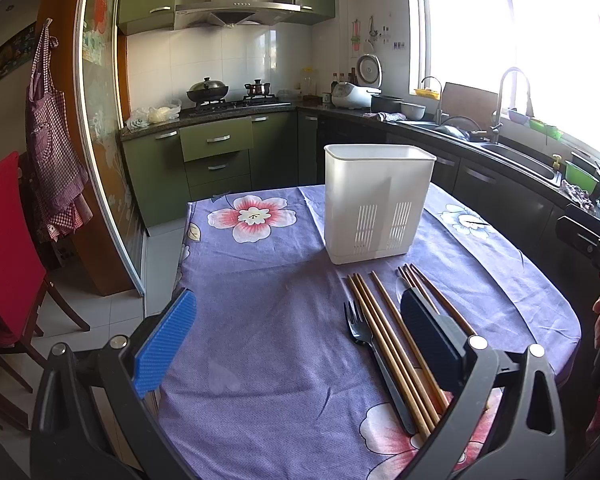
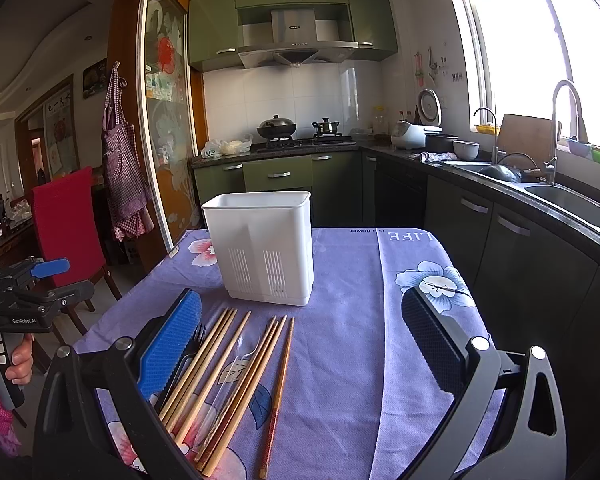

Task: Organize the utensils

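Observation:
A white slotted utensil holder [image 1: 376,204] [image 2: 264,246] stands upright near the far end of the table, empty as far as I can see. Before it lie several wooden chopsticks [image 1: 392,344] [image 2: 216,376], a black fork [image 1: 360,332] [image 2: 194,346] and a clear plastic spoon [image 2: 236,364], all flat on the purple floral tablecloth [image 1: 268,320] [image 2: 340,340]. My left gripper [image 1: 296,340] is open above the cloth, its right finger over the chopsticks. My right gripper [image 2: 300,352] is open too, with the utensils under its left finger. Neither holds anything.
A red-covered chair [image 1: 4,256] [image 2: 66,224] stands left of the table. Beyond the table are green cabinets, a stove with a wok [image 1: 208,90], and on the right a counter with a sink [image 1: 516,156] [image 2: 572,200]. A hand [image 2: 8,360] holds the left gripper's handle.

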